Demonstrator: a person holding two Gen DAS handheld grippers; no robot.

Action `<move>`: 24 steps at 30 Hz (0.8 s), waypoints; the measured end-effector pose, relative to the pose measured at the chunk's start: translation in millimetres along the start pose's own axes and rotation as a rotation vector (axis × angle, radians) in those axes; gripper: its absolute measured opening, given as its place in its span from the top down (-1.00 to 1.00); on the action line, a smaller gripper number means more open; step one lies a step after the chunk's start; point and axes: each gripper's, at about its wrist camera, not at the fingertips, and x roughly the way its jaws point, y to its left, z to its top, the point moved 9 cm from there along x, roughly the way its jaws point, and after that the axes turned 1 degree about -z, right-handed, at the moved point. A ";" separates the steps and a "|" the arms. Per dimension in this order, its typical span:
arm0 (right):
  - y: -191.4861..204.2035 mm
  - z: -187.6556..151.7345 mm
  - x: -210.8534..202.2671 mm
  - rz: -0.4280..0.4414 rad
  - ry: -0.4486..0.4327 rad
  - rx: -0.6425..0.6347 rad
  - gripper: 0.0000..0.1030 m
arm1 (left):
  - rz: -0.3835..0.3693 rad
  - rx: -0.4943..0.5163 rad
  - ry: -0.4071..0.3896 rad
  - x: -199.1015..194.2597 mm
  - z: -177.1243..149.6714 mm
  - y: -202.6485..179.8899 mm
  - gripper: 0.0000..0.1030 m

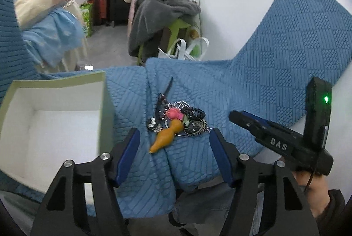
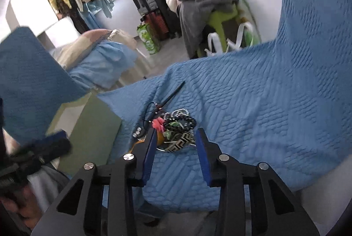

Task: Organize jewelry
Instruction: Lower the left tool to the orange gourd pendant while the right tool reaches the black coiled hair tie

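Jewelry pile point(image 1: 178, 121) sits tangled on the blue quilted cover point(image 1: 275, 73), just right of the open green box point(image 1: 55, 108), whose white inside shows nothing. There's an orange gourd pendant point(image 1: 168, 137), a pink charm point(image 1: 173, 113) and black bead bracelets point(image 1: 195, 112). My left gripper point(image 1: 175, 137) hangs just short of the pile, jaws apart, holding nothing. My right gripper point(image 2: 176, 137) is narrower, fingers either side of the patterned pendant point(image 2: 179, 142), not pinching it.

"DAS" raised on right tool point(image 1: 236, 115) body.
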 end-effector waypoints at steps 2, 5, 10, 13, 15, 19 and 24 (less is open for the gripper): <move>-6.3 0.7 9.4 -0.015 0.017 0.015 0.36 | 0.006 0.011 0.021 12.8 -3.1 -1.3 -0.23; -14.3 1.2 30.2 0.034 0.071 0.079 0.36 | 0.012 0.018 0.053 33.9 -6.2 -1.8 -0.17; -15.4 5.3 49.6 0.068 0.120 0.104 0.39 | 0.027 -0.005 0.098 63.5 -11.3 5.4 -0.14; -21.2 5.3 64.1 0.051 0.153 0.099 0.43 | 0.034 -0.033 0.125 77.1 -14.8 12.4 -0.10; -24.0 0.8 71.5 0.053 0.184 0.108 0.48 | 0.025 -0.051 0.144 84.8 -17.1 15.1 -0.04; -28.7 0.2 79.1 0.066 0.207 0.121 0.55 | 0.047 -0.055 0.167 98.4 -23.1 20.6 0.01; -34.0 -0.9 89.6 0.092 0.239 0.158 0.55 | 0.061 -0.065 0.185 109.8 -29.9 26.7 0.03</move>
